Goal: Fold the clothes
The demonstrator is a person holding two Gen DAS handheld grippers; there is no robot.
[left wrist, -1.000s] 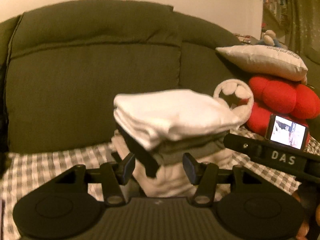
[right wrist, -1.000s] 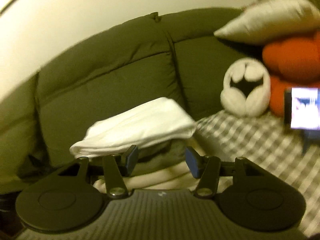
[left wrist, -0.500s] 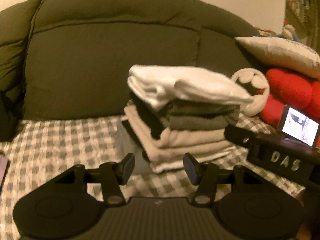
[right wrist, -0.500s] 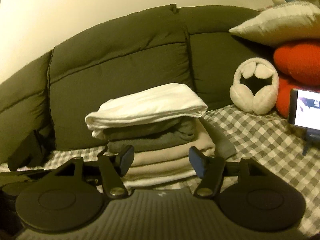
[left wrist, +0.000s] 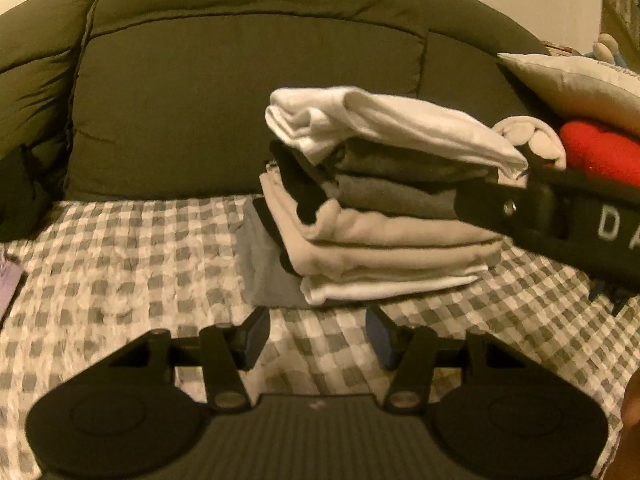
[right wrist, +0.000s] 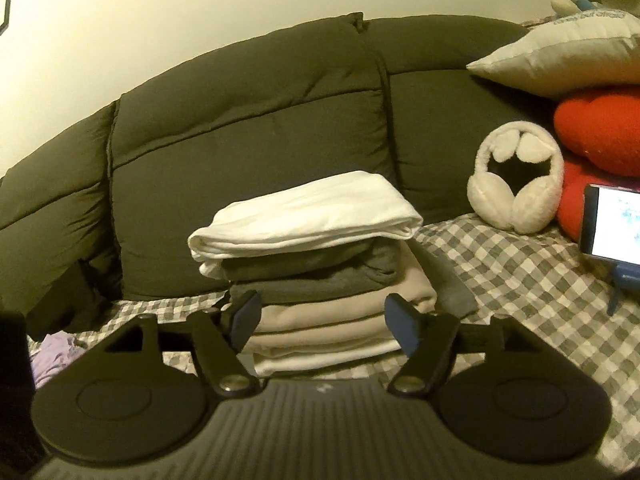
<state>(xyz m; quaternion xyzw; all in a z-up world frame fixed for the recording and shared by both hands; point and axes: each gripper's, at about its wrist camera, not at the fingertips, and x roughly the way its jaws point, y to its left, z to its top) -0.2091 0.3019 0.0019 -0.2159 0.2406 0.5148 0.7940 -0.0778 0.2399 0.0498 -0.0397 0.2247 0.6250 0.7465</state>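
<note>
Clothes (right wrist: 316,280), folded and stacked on the checked cover (right wrist: 520,280) against the sofa back, look soft, light and floppy, best pinched at a folded edge; my left gripper (left wrist: 316,338) and right gripper (right wrist: 320,320), its jaws just opening, both gape empty.

free: checked cover (left wrist: 120,264) left of stack | blocked: clothes stack (left wrist: 380,216), right gripper (left wrist: 560,224)

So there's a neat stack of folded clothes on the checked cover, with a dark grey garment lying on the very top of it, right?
Not quite. The stack of folded clothes does sit on the checked cover, but the right wrist view shows a white garment on top; the dark grey ones lie under it.
</note>
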